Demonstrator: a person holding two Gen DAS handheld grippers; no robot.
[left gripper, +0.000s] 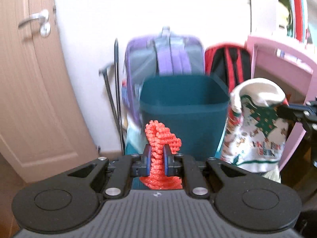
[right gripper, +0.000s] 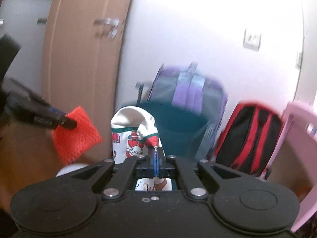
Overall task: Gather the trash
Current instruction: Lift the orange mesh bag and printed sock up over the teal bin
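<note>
Two grippers carry trash before a teal bin (left gripper: 184,107). Our left gripper (left gripper: 158,161) is clamped on a crumpled red net (left gripper: 161,138), which sticks up between its blue pads (left gripper: 166,162) and hangs in front of the bin's near wall. Our right gripper (right gripper: 155,158) is pinched tight on the edge of a printed paper cup (right gripper: 130,136), white inside, held just left of the bin in the right view. Behind the bin stand a purple bag (left gripper: 170,57) and a red-and-black backpack (left gripper: 227,65); a door (left gripper: 29,79) lies to the left, a pink shelf (left gripper: 281,63) to the right.
</note>
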